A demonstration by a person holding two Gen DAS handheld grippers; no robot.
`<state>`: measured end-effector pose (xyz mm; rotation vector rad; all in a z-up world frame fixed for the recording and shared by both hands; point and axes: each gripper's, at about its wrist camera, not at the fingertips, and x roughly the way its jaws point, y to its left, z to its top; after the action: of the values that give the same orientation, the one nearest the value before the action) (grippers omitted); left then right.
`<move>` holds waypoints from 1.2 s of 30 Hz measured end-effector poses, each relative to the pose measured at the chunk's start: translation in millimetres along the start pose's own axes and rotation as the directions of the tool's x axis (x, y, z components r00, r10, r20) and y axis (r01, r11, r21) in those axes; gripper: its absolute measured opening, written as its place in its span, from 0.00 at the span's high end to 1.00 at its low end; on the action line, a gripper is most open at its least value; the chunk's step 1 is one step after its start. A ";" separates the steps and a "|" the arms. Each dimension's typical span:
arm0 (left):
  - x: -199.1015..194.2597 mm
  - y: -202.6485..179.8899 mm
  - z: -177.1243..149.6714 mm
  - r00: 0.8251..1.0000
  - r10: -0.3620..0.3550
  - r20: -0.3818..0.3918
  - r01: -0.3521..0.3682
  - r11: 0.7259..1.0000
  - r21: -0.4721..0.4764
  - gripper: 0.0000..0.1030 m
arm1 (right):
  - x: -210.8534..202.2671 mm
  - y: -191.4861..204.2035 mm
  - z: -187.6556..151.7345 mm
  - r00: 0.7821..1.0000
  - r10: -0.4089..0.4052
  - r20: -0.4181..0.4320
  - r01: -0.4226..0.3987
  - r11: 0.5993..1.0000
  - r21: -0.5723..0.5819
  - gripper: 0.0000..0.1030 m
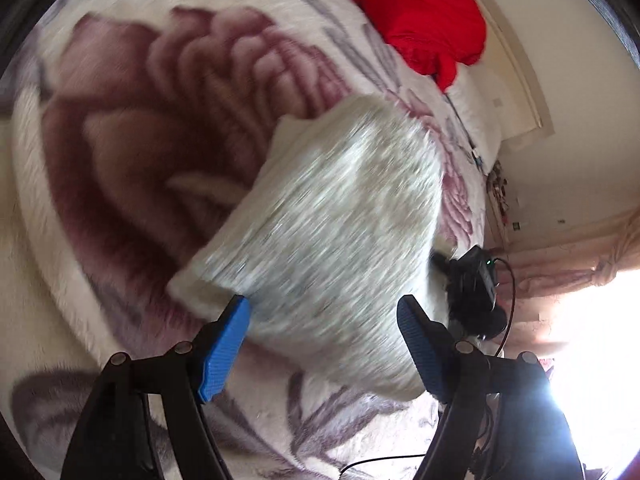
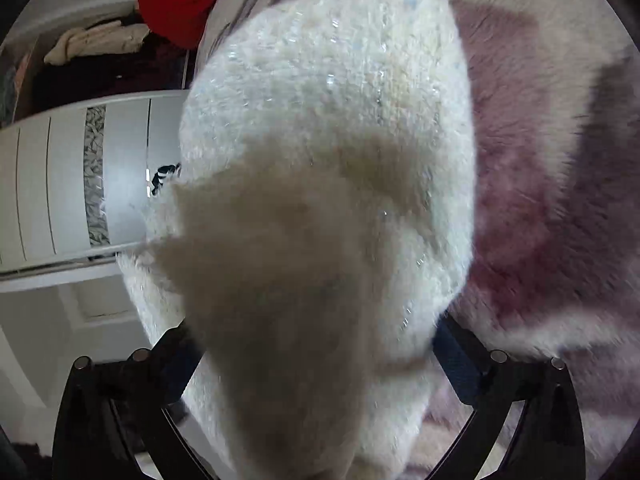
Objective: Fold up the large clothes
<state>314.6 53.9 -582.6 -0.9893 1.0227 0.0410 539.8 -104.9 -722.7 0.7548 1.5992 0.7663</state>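
White fuzzy knit sweater (image 1: 332, 220) lies as folded bundle on floral plush blanket (image 1: 120, 140) covering bed, red garment (image 1: 416, 20) at far corner. Long axis runs away from left tongs (image 1: 324, 344), slanting toward far edge; near end sits just ahead, between blue pads (image 1: 226, 352).

Left tongs spread, pads clear of knit, nothing pinched.

Right tongs (image 2: 316, 360) nearer: sweater fold fills gap. Jaws spread wide; pads half hidden, probably not pressing.
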 end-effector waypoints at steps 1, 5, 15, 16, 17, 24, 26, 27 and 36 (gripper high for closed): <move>1.1 3.8 -1.9 1.000 0.005 0.000 -0.005 1.000 -0.012 0.28 | 1.5 -0.4 2.0 1.000 0.003 0.015 -0.003 1.000 -0.002 0.00; 4.9 22.0 -8.1 0.999 0.033 -0.012 -0.033 0.997 -0.069 0.28 | -12.8 -8.3 -27.4 0.983 0.070 0.172 -0.089 0.991 0.104 0.39; -33.9 12.3 6.8 0.999 0.052 -0.009 -0.052 0.999 0.011 0.28 | -33.8 -22.6 -297.6 0.816 -0.022 0.578 -0.394 0.710 0.584 0.46; -35.9 12.0 6.4 0.999 0.049 -0.015 -0.049 0.999 0.015 0.28 | -24.9 -26.4 -315.0 0.837 -0.019 0.546 -0.387 0.686 0.616 0.42; -37.6 10.4 5.6 0.998 0.057 -0.021 -0.056 0.998 0.021 0.28 | -15.9 -32.1 -327.1 0.858 -0.010 0.513 -0.378 0.665 0.644 0.40; -53.6 -5.8 -27.0 0.980 0.197 -0.031 -0.188 0.963 0.195 0.28 | -73.4 -10.1 -318.3 0.951 -0.098 0.293 -0.099 0.801 0.591 0.28; -52.3 -4.6 -41.7 0.968 0.248 -0.025 -0.236 0.943 0.235 0.28 | -103.6 17.6 -297.7 0.950 -0.164 0.265 0.016 0.875 0.484 0.28; -50.3 -2.8 -47.7 0.965 0.262 -0.022 -0.250 0.938 0.241 0.28 | -112.4 28.9 -288.1 0.951 -0.191 0.242 0.071 0.900 0.430 0.28; -26.5 17.2 -82.3 0.971 0.239 -0.032 -0.231 0.960 0.162 0.28 | -25.1 132.5 -97.3 0.937 -0.334 0.097 0.343 0.934 -0.100 0.28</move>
<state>234.9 16.5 -587.0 -0.7253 1.1687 0.1300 455.9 -56.0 -587.6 0.4035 1.5464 0.5632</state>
